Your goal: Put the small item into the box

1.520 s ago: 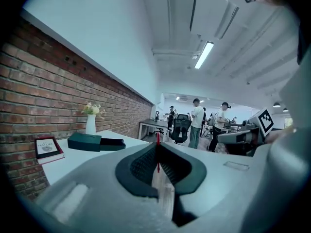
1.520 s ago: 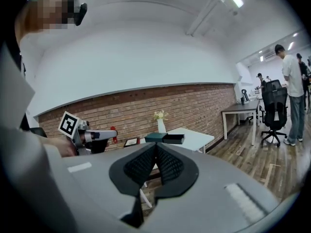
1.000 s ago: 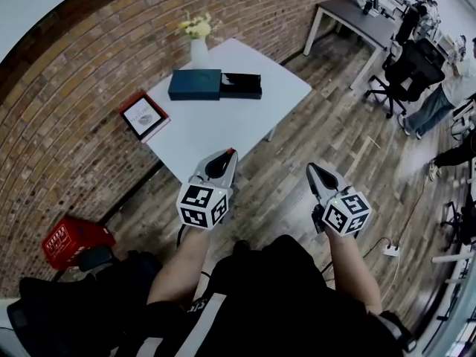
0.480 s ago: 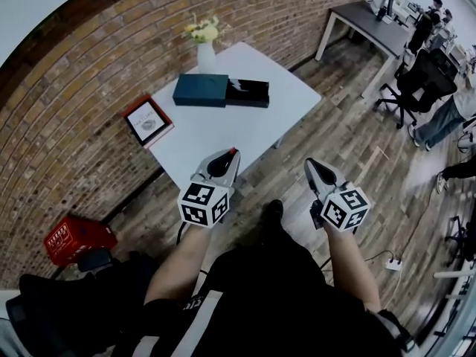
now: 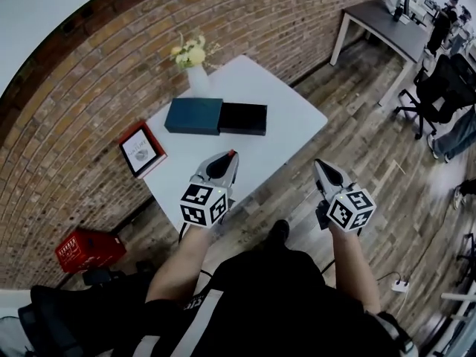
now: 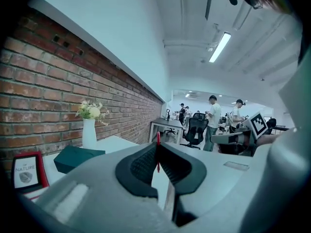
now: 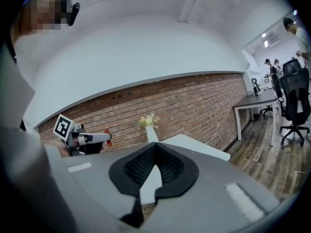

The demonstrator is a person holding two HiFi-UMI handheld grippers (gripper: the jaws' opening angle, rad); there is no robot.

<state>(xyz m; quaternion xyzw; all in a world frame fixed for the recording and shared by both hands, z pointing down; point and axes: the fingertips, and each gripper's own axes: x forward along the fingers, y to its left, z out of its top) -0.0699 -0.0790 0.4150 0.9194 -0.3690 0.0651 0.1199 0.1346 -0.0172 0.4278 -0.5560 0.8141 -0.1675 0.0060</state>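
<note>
In the head view my left gripper is shut, and a small red item shows at its tips, over the near edge of the white table. The left gripper view shows the thin red item pinched between the closed pads. A teal box part lies on the table with a black box part against its right end. My right gripper is shut and holds nothing; it hangs over the wooden floor to the right of the table. Its own view shows the jaws closed.
A white vase with yellow flowers stands behind the box by the brick wall. A red-framed picture sits at the table's left end. A red crate is on the floor at left. A dark desk and an office chair stand at right.
Both grippers have travelled forward toward the white table, which now lies closer in the head view. The left gripper's tip has come over the table's near edge. Both stay shut.
</note>
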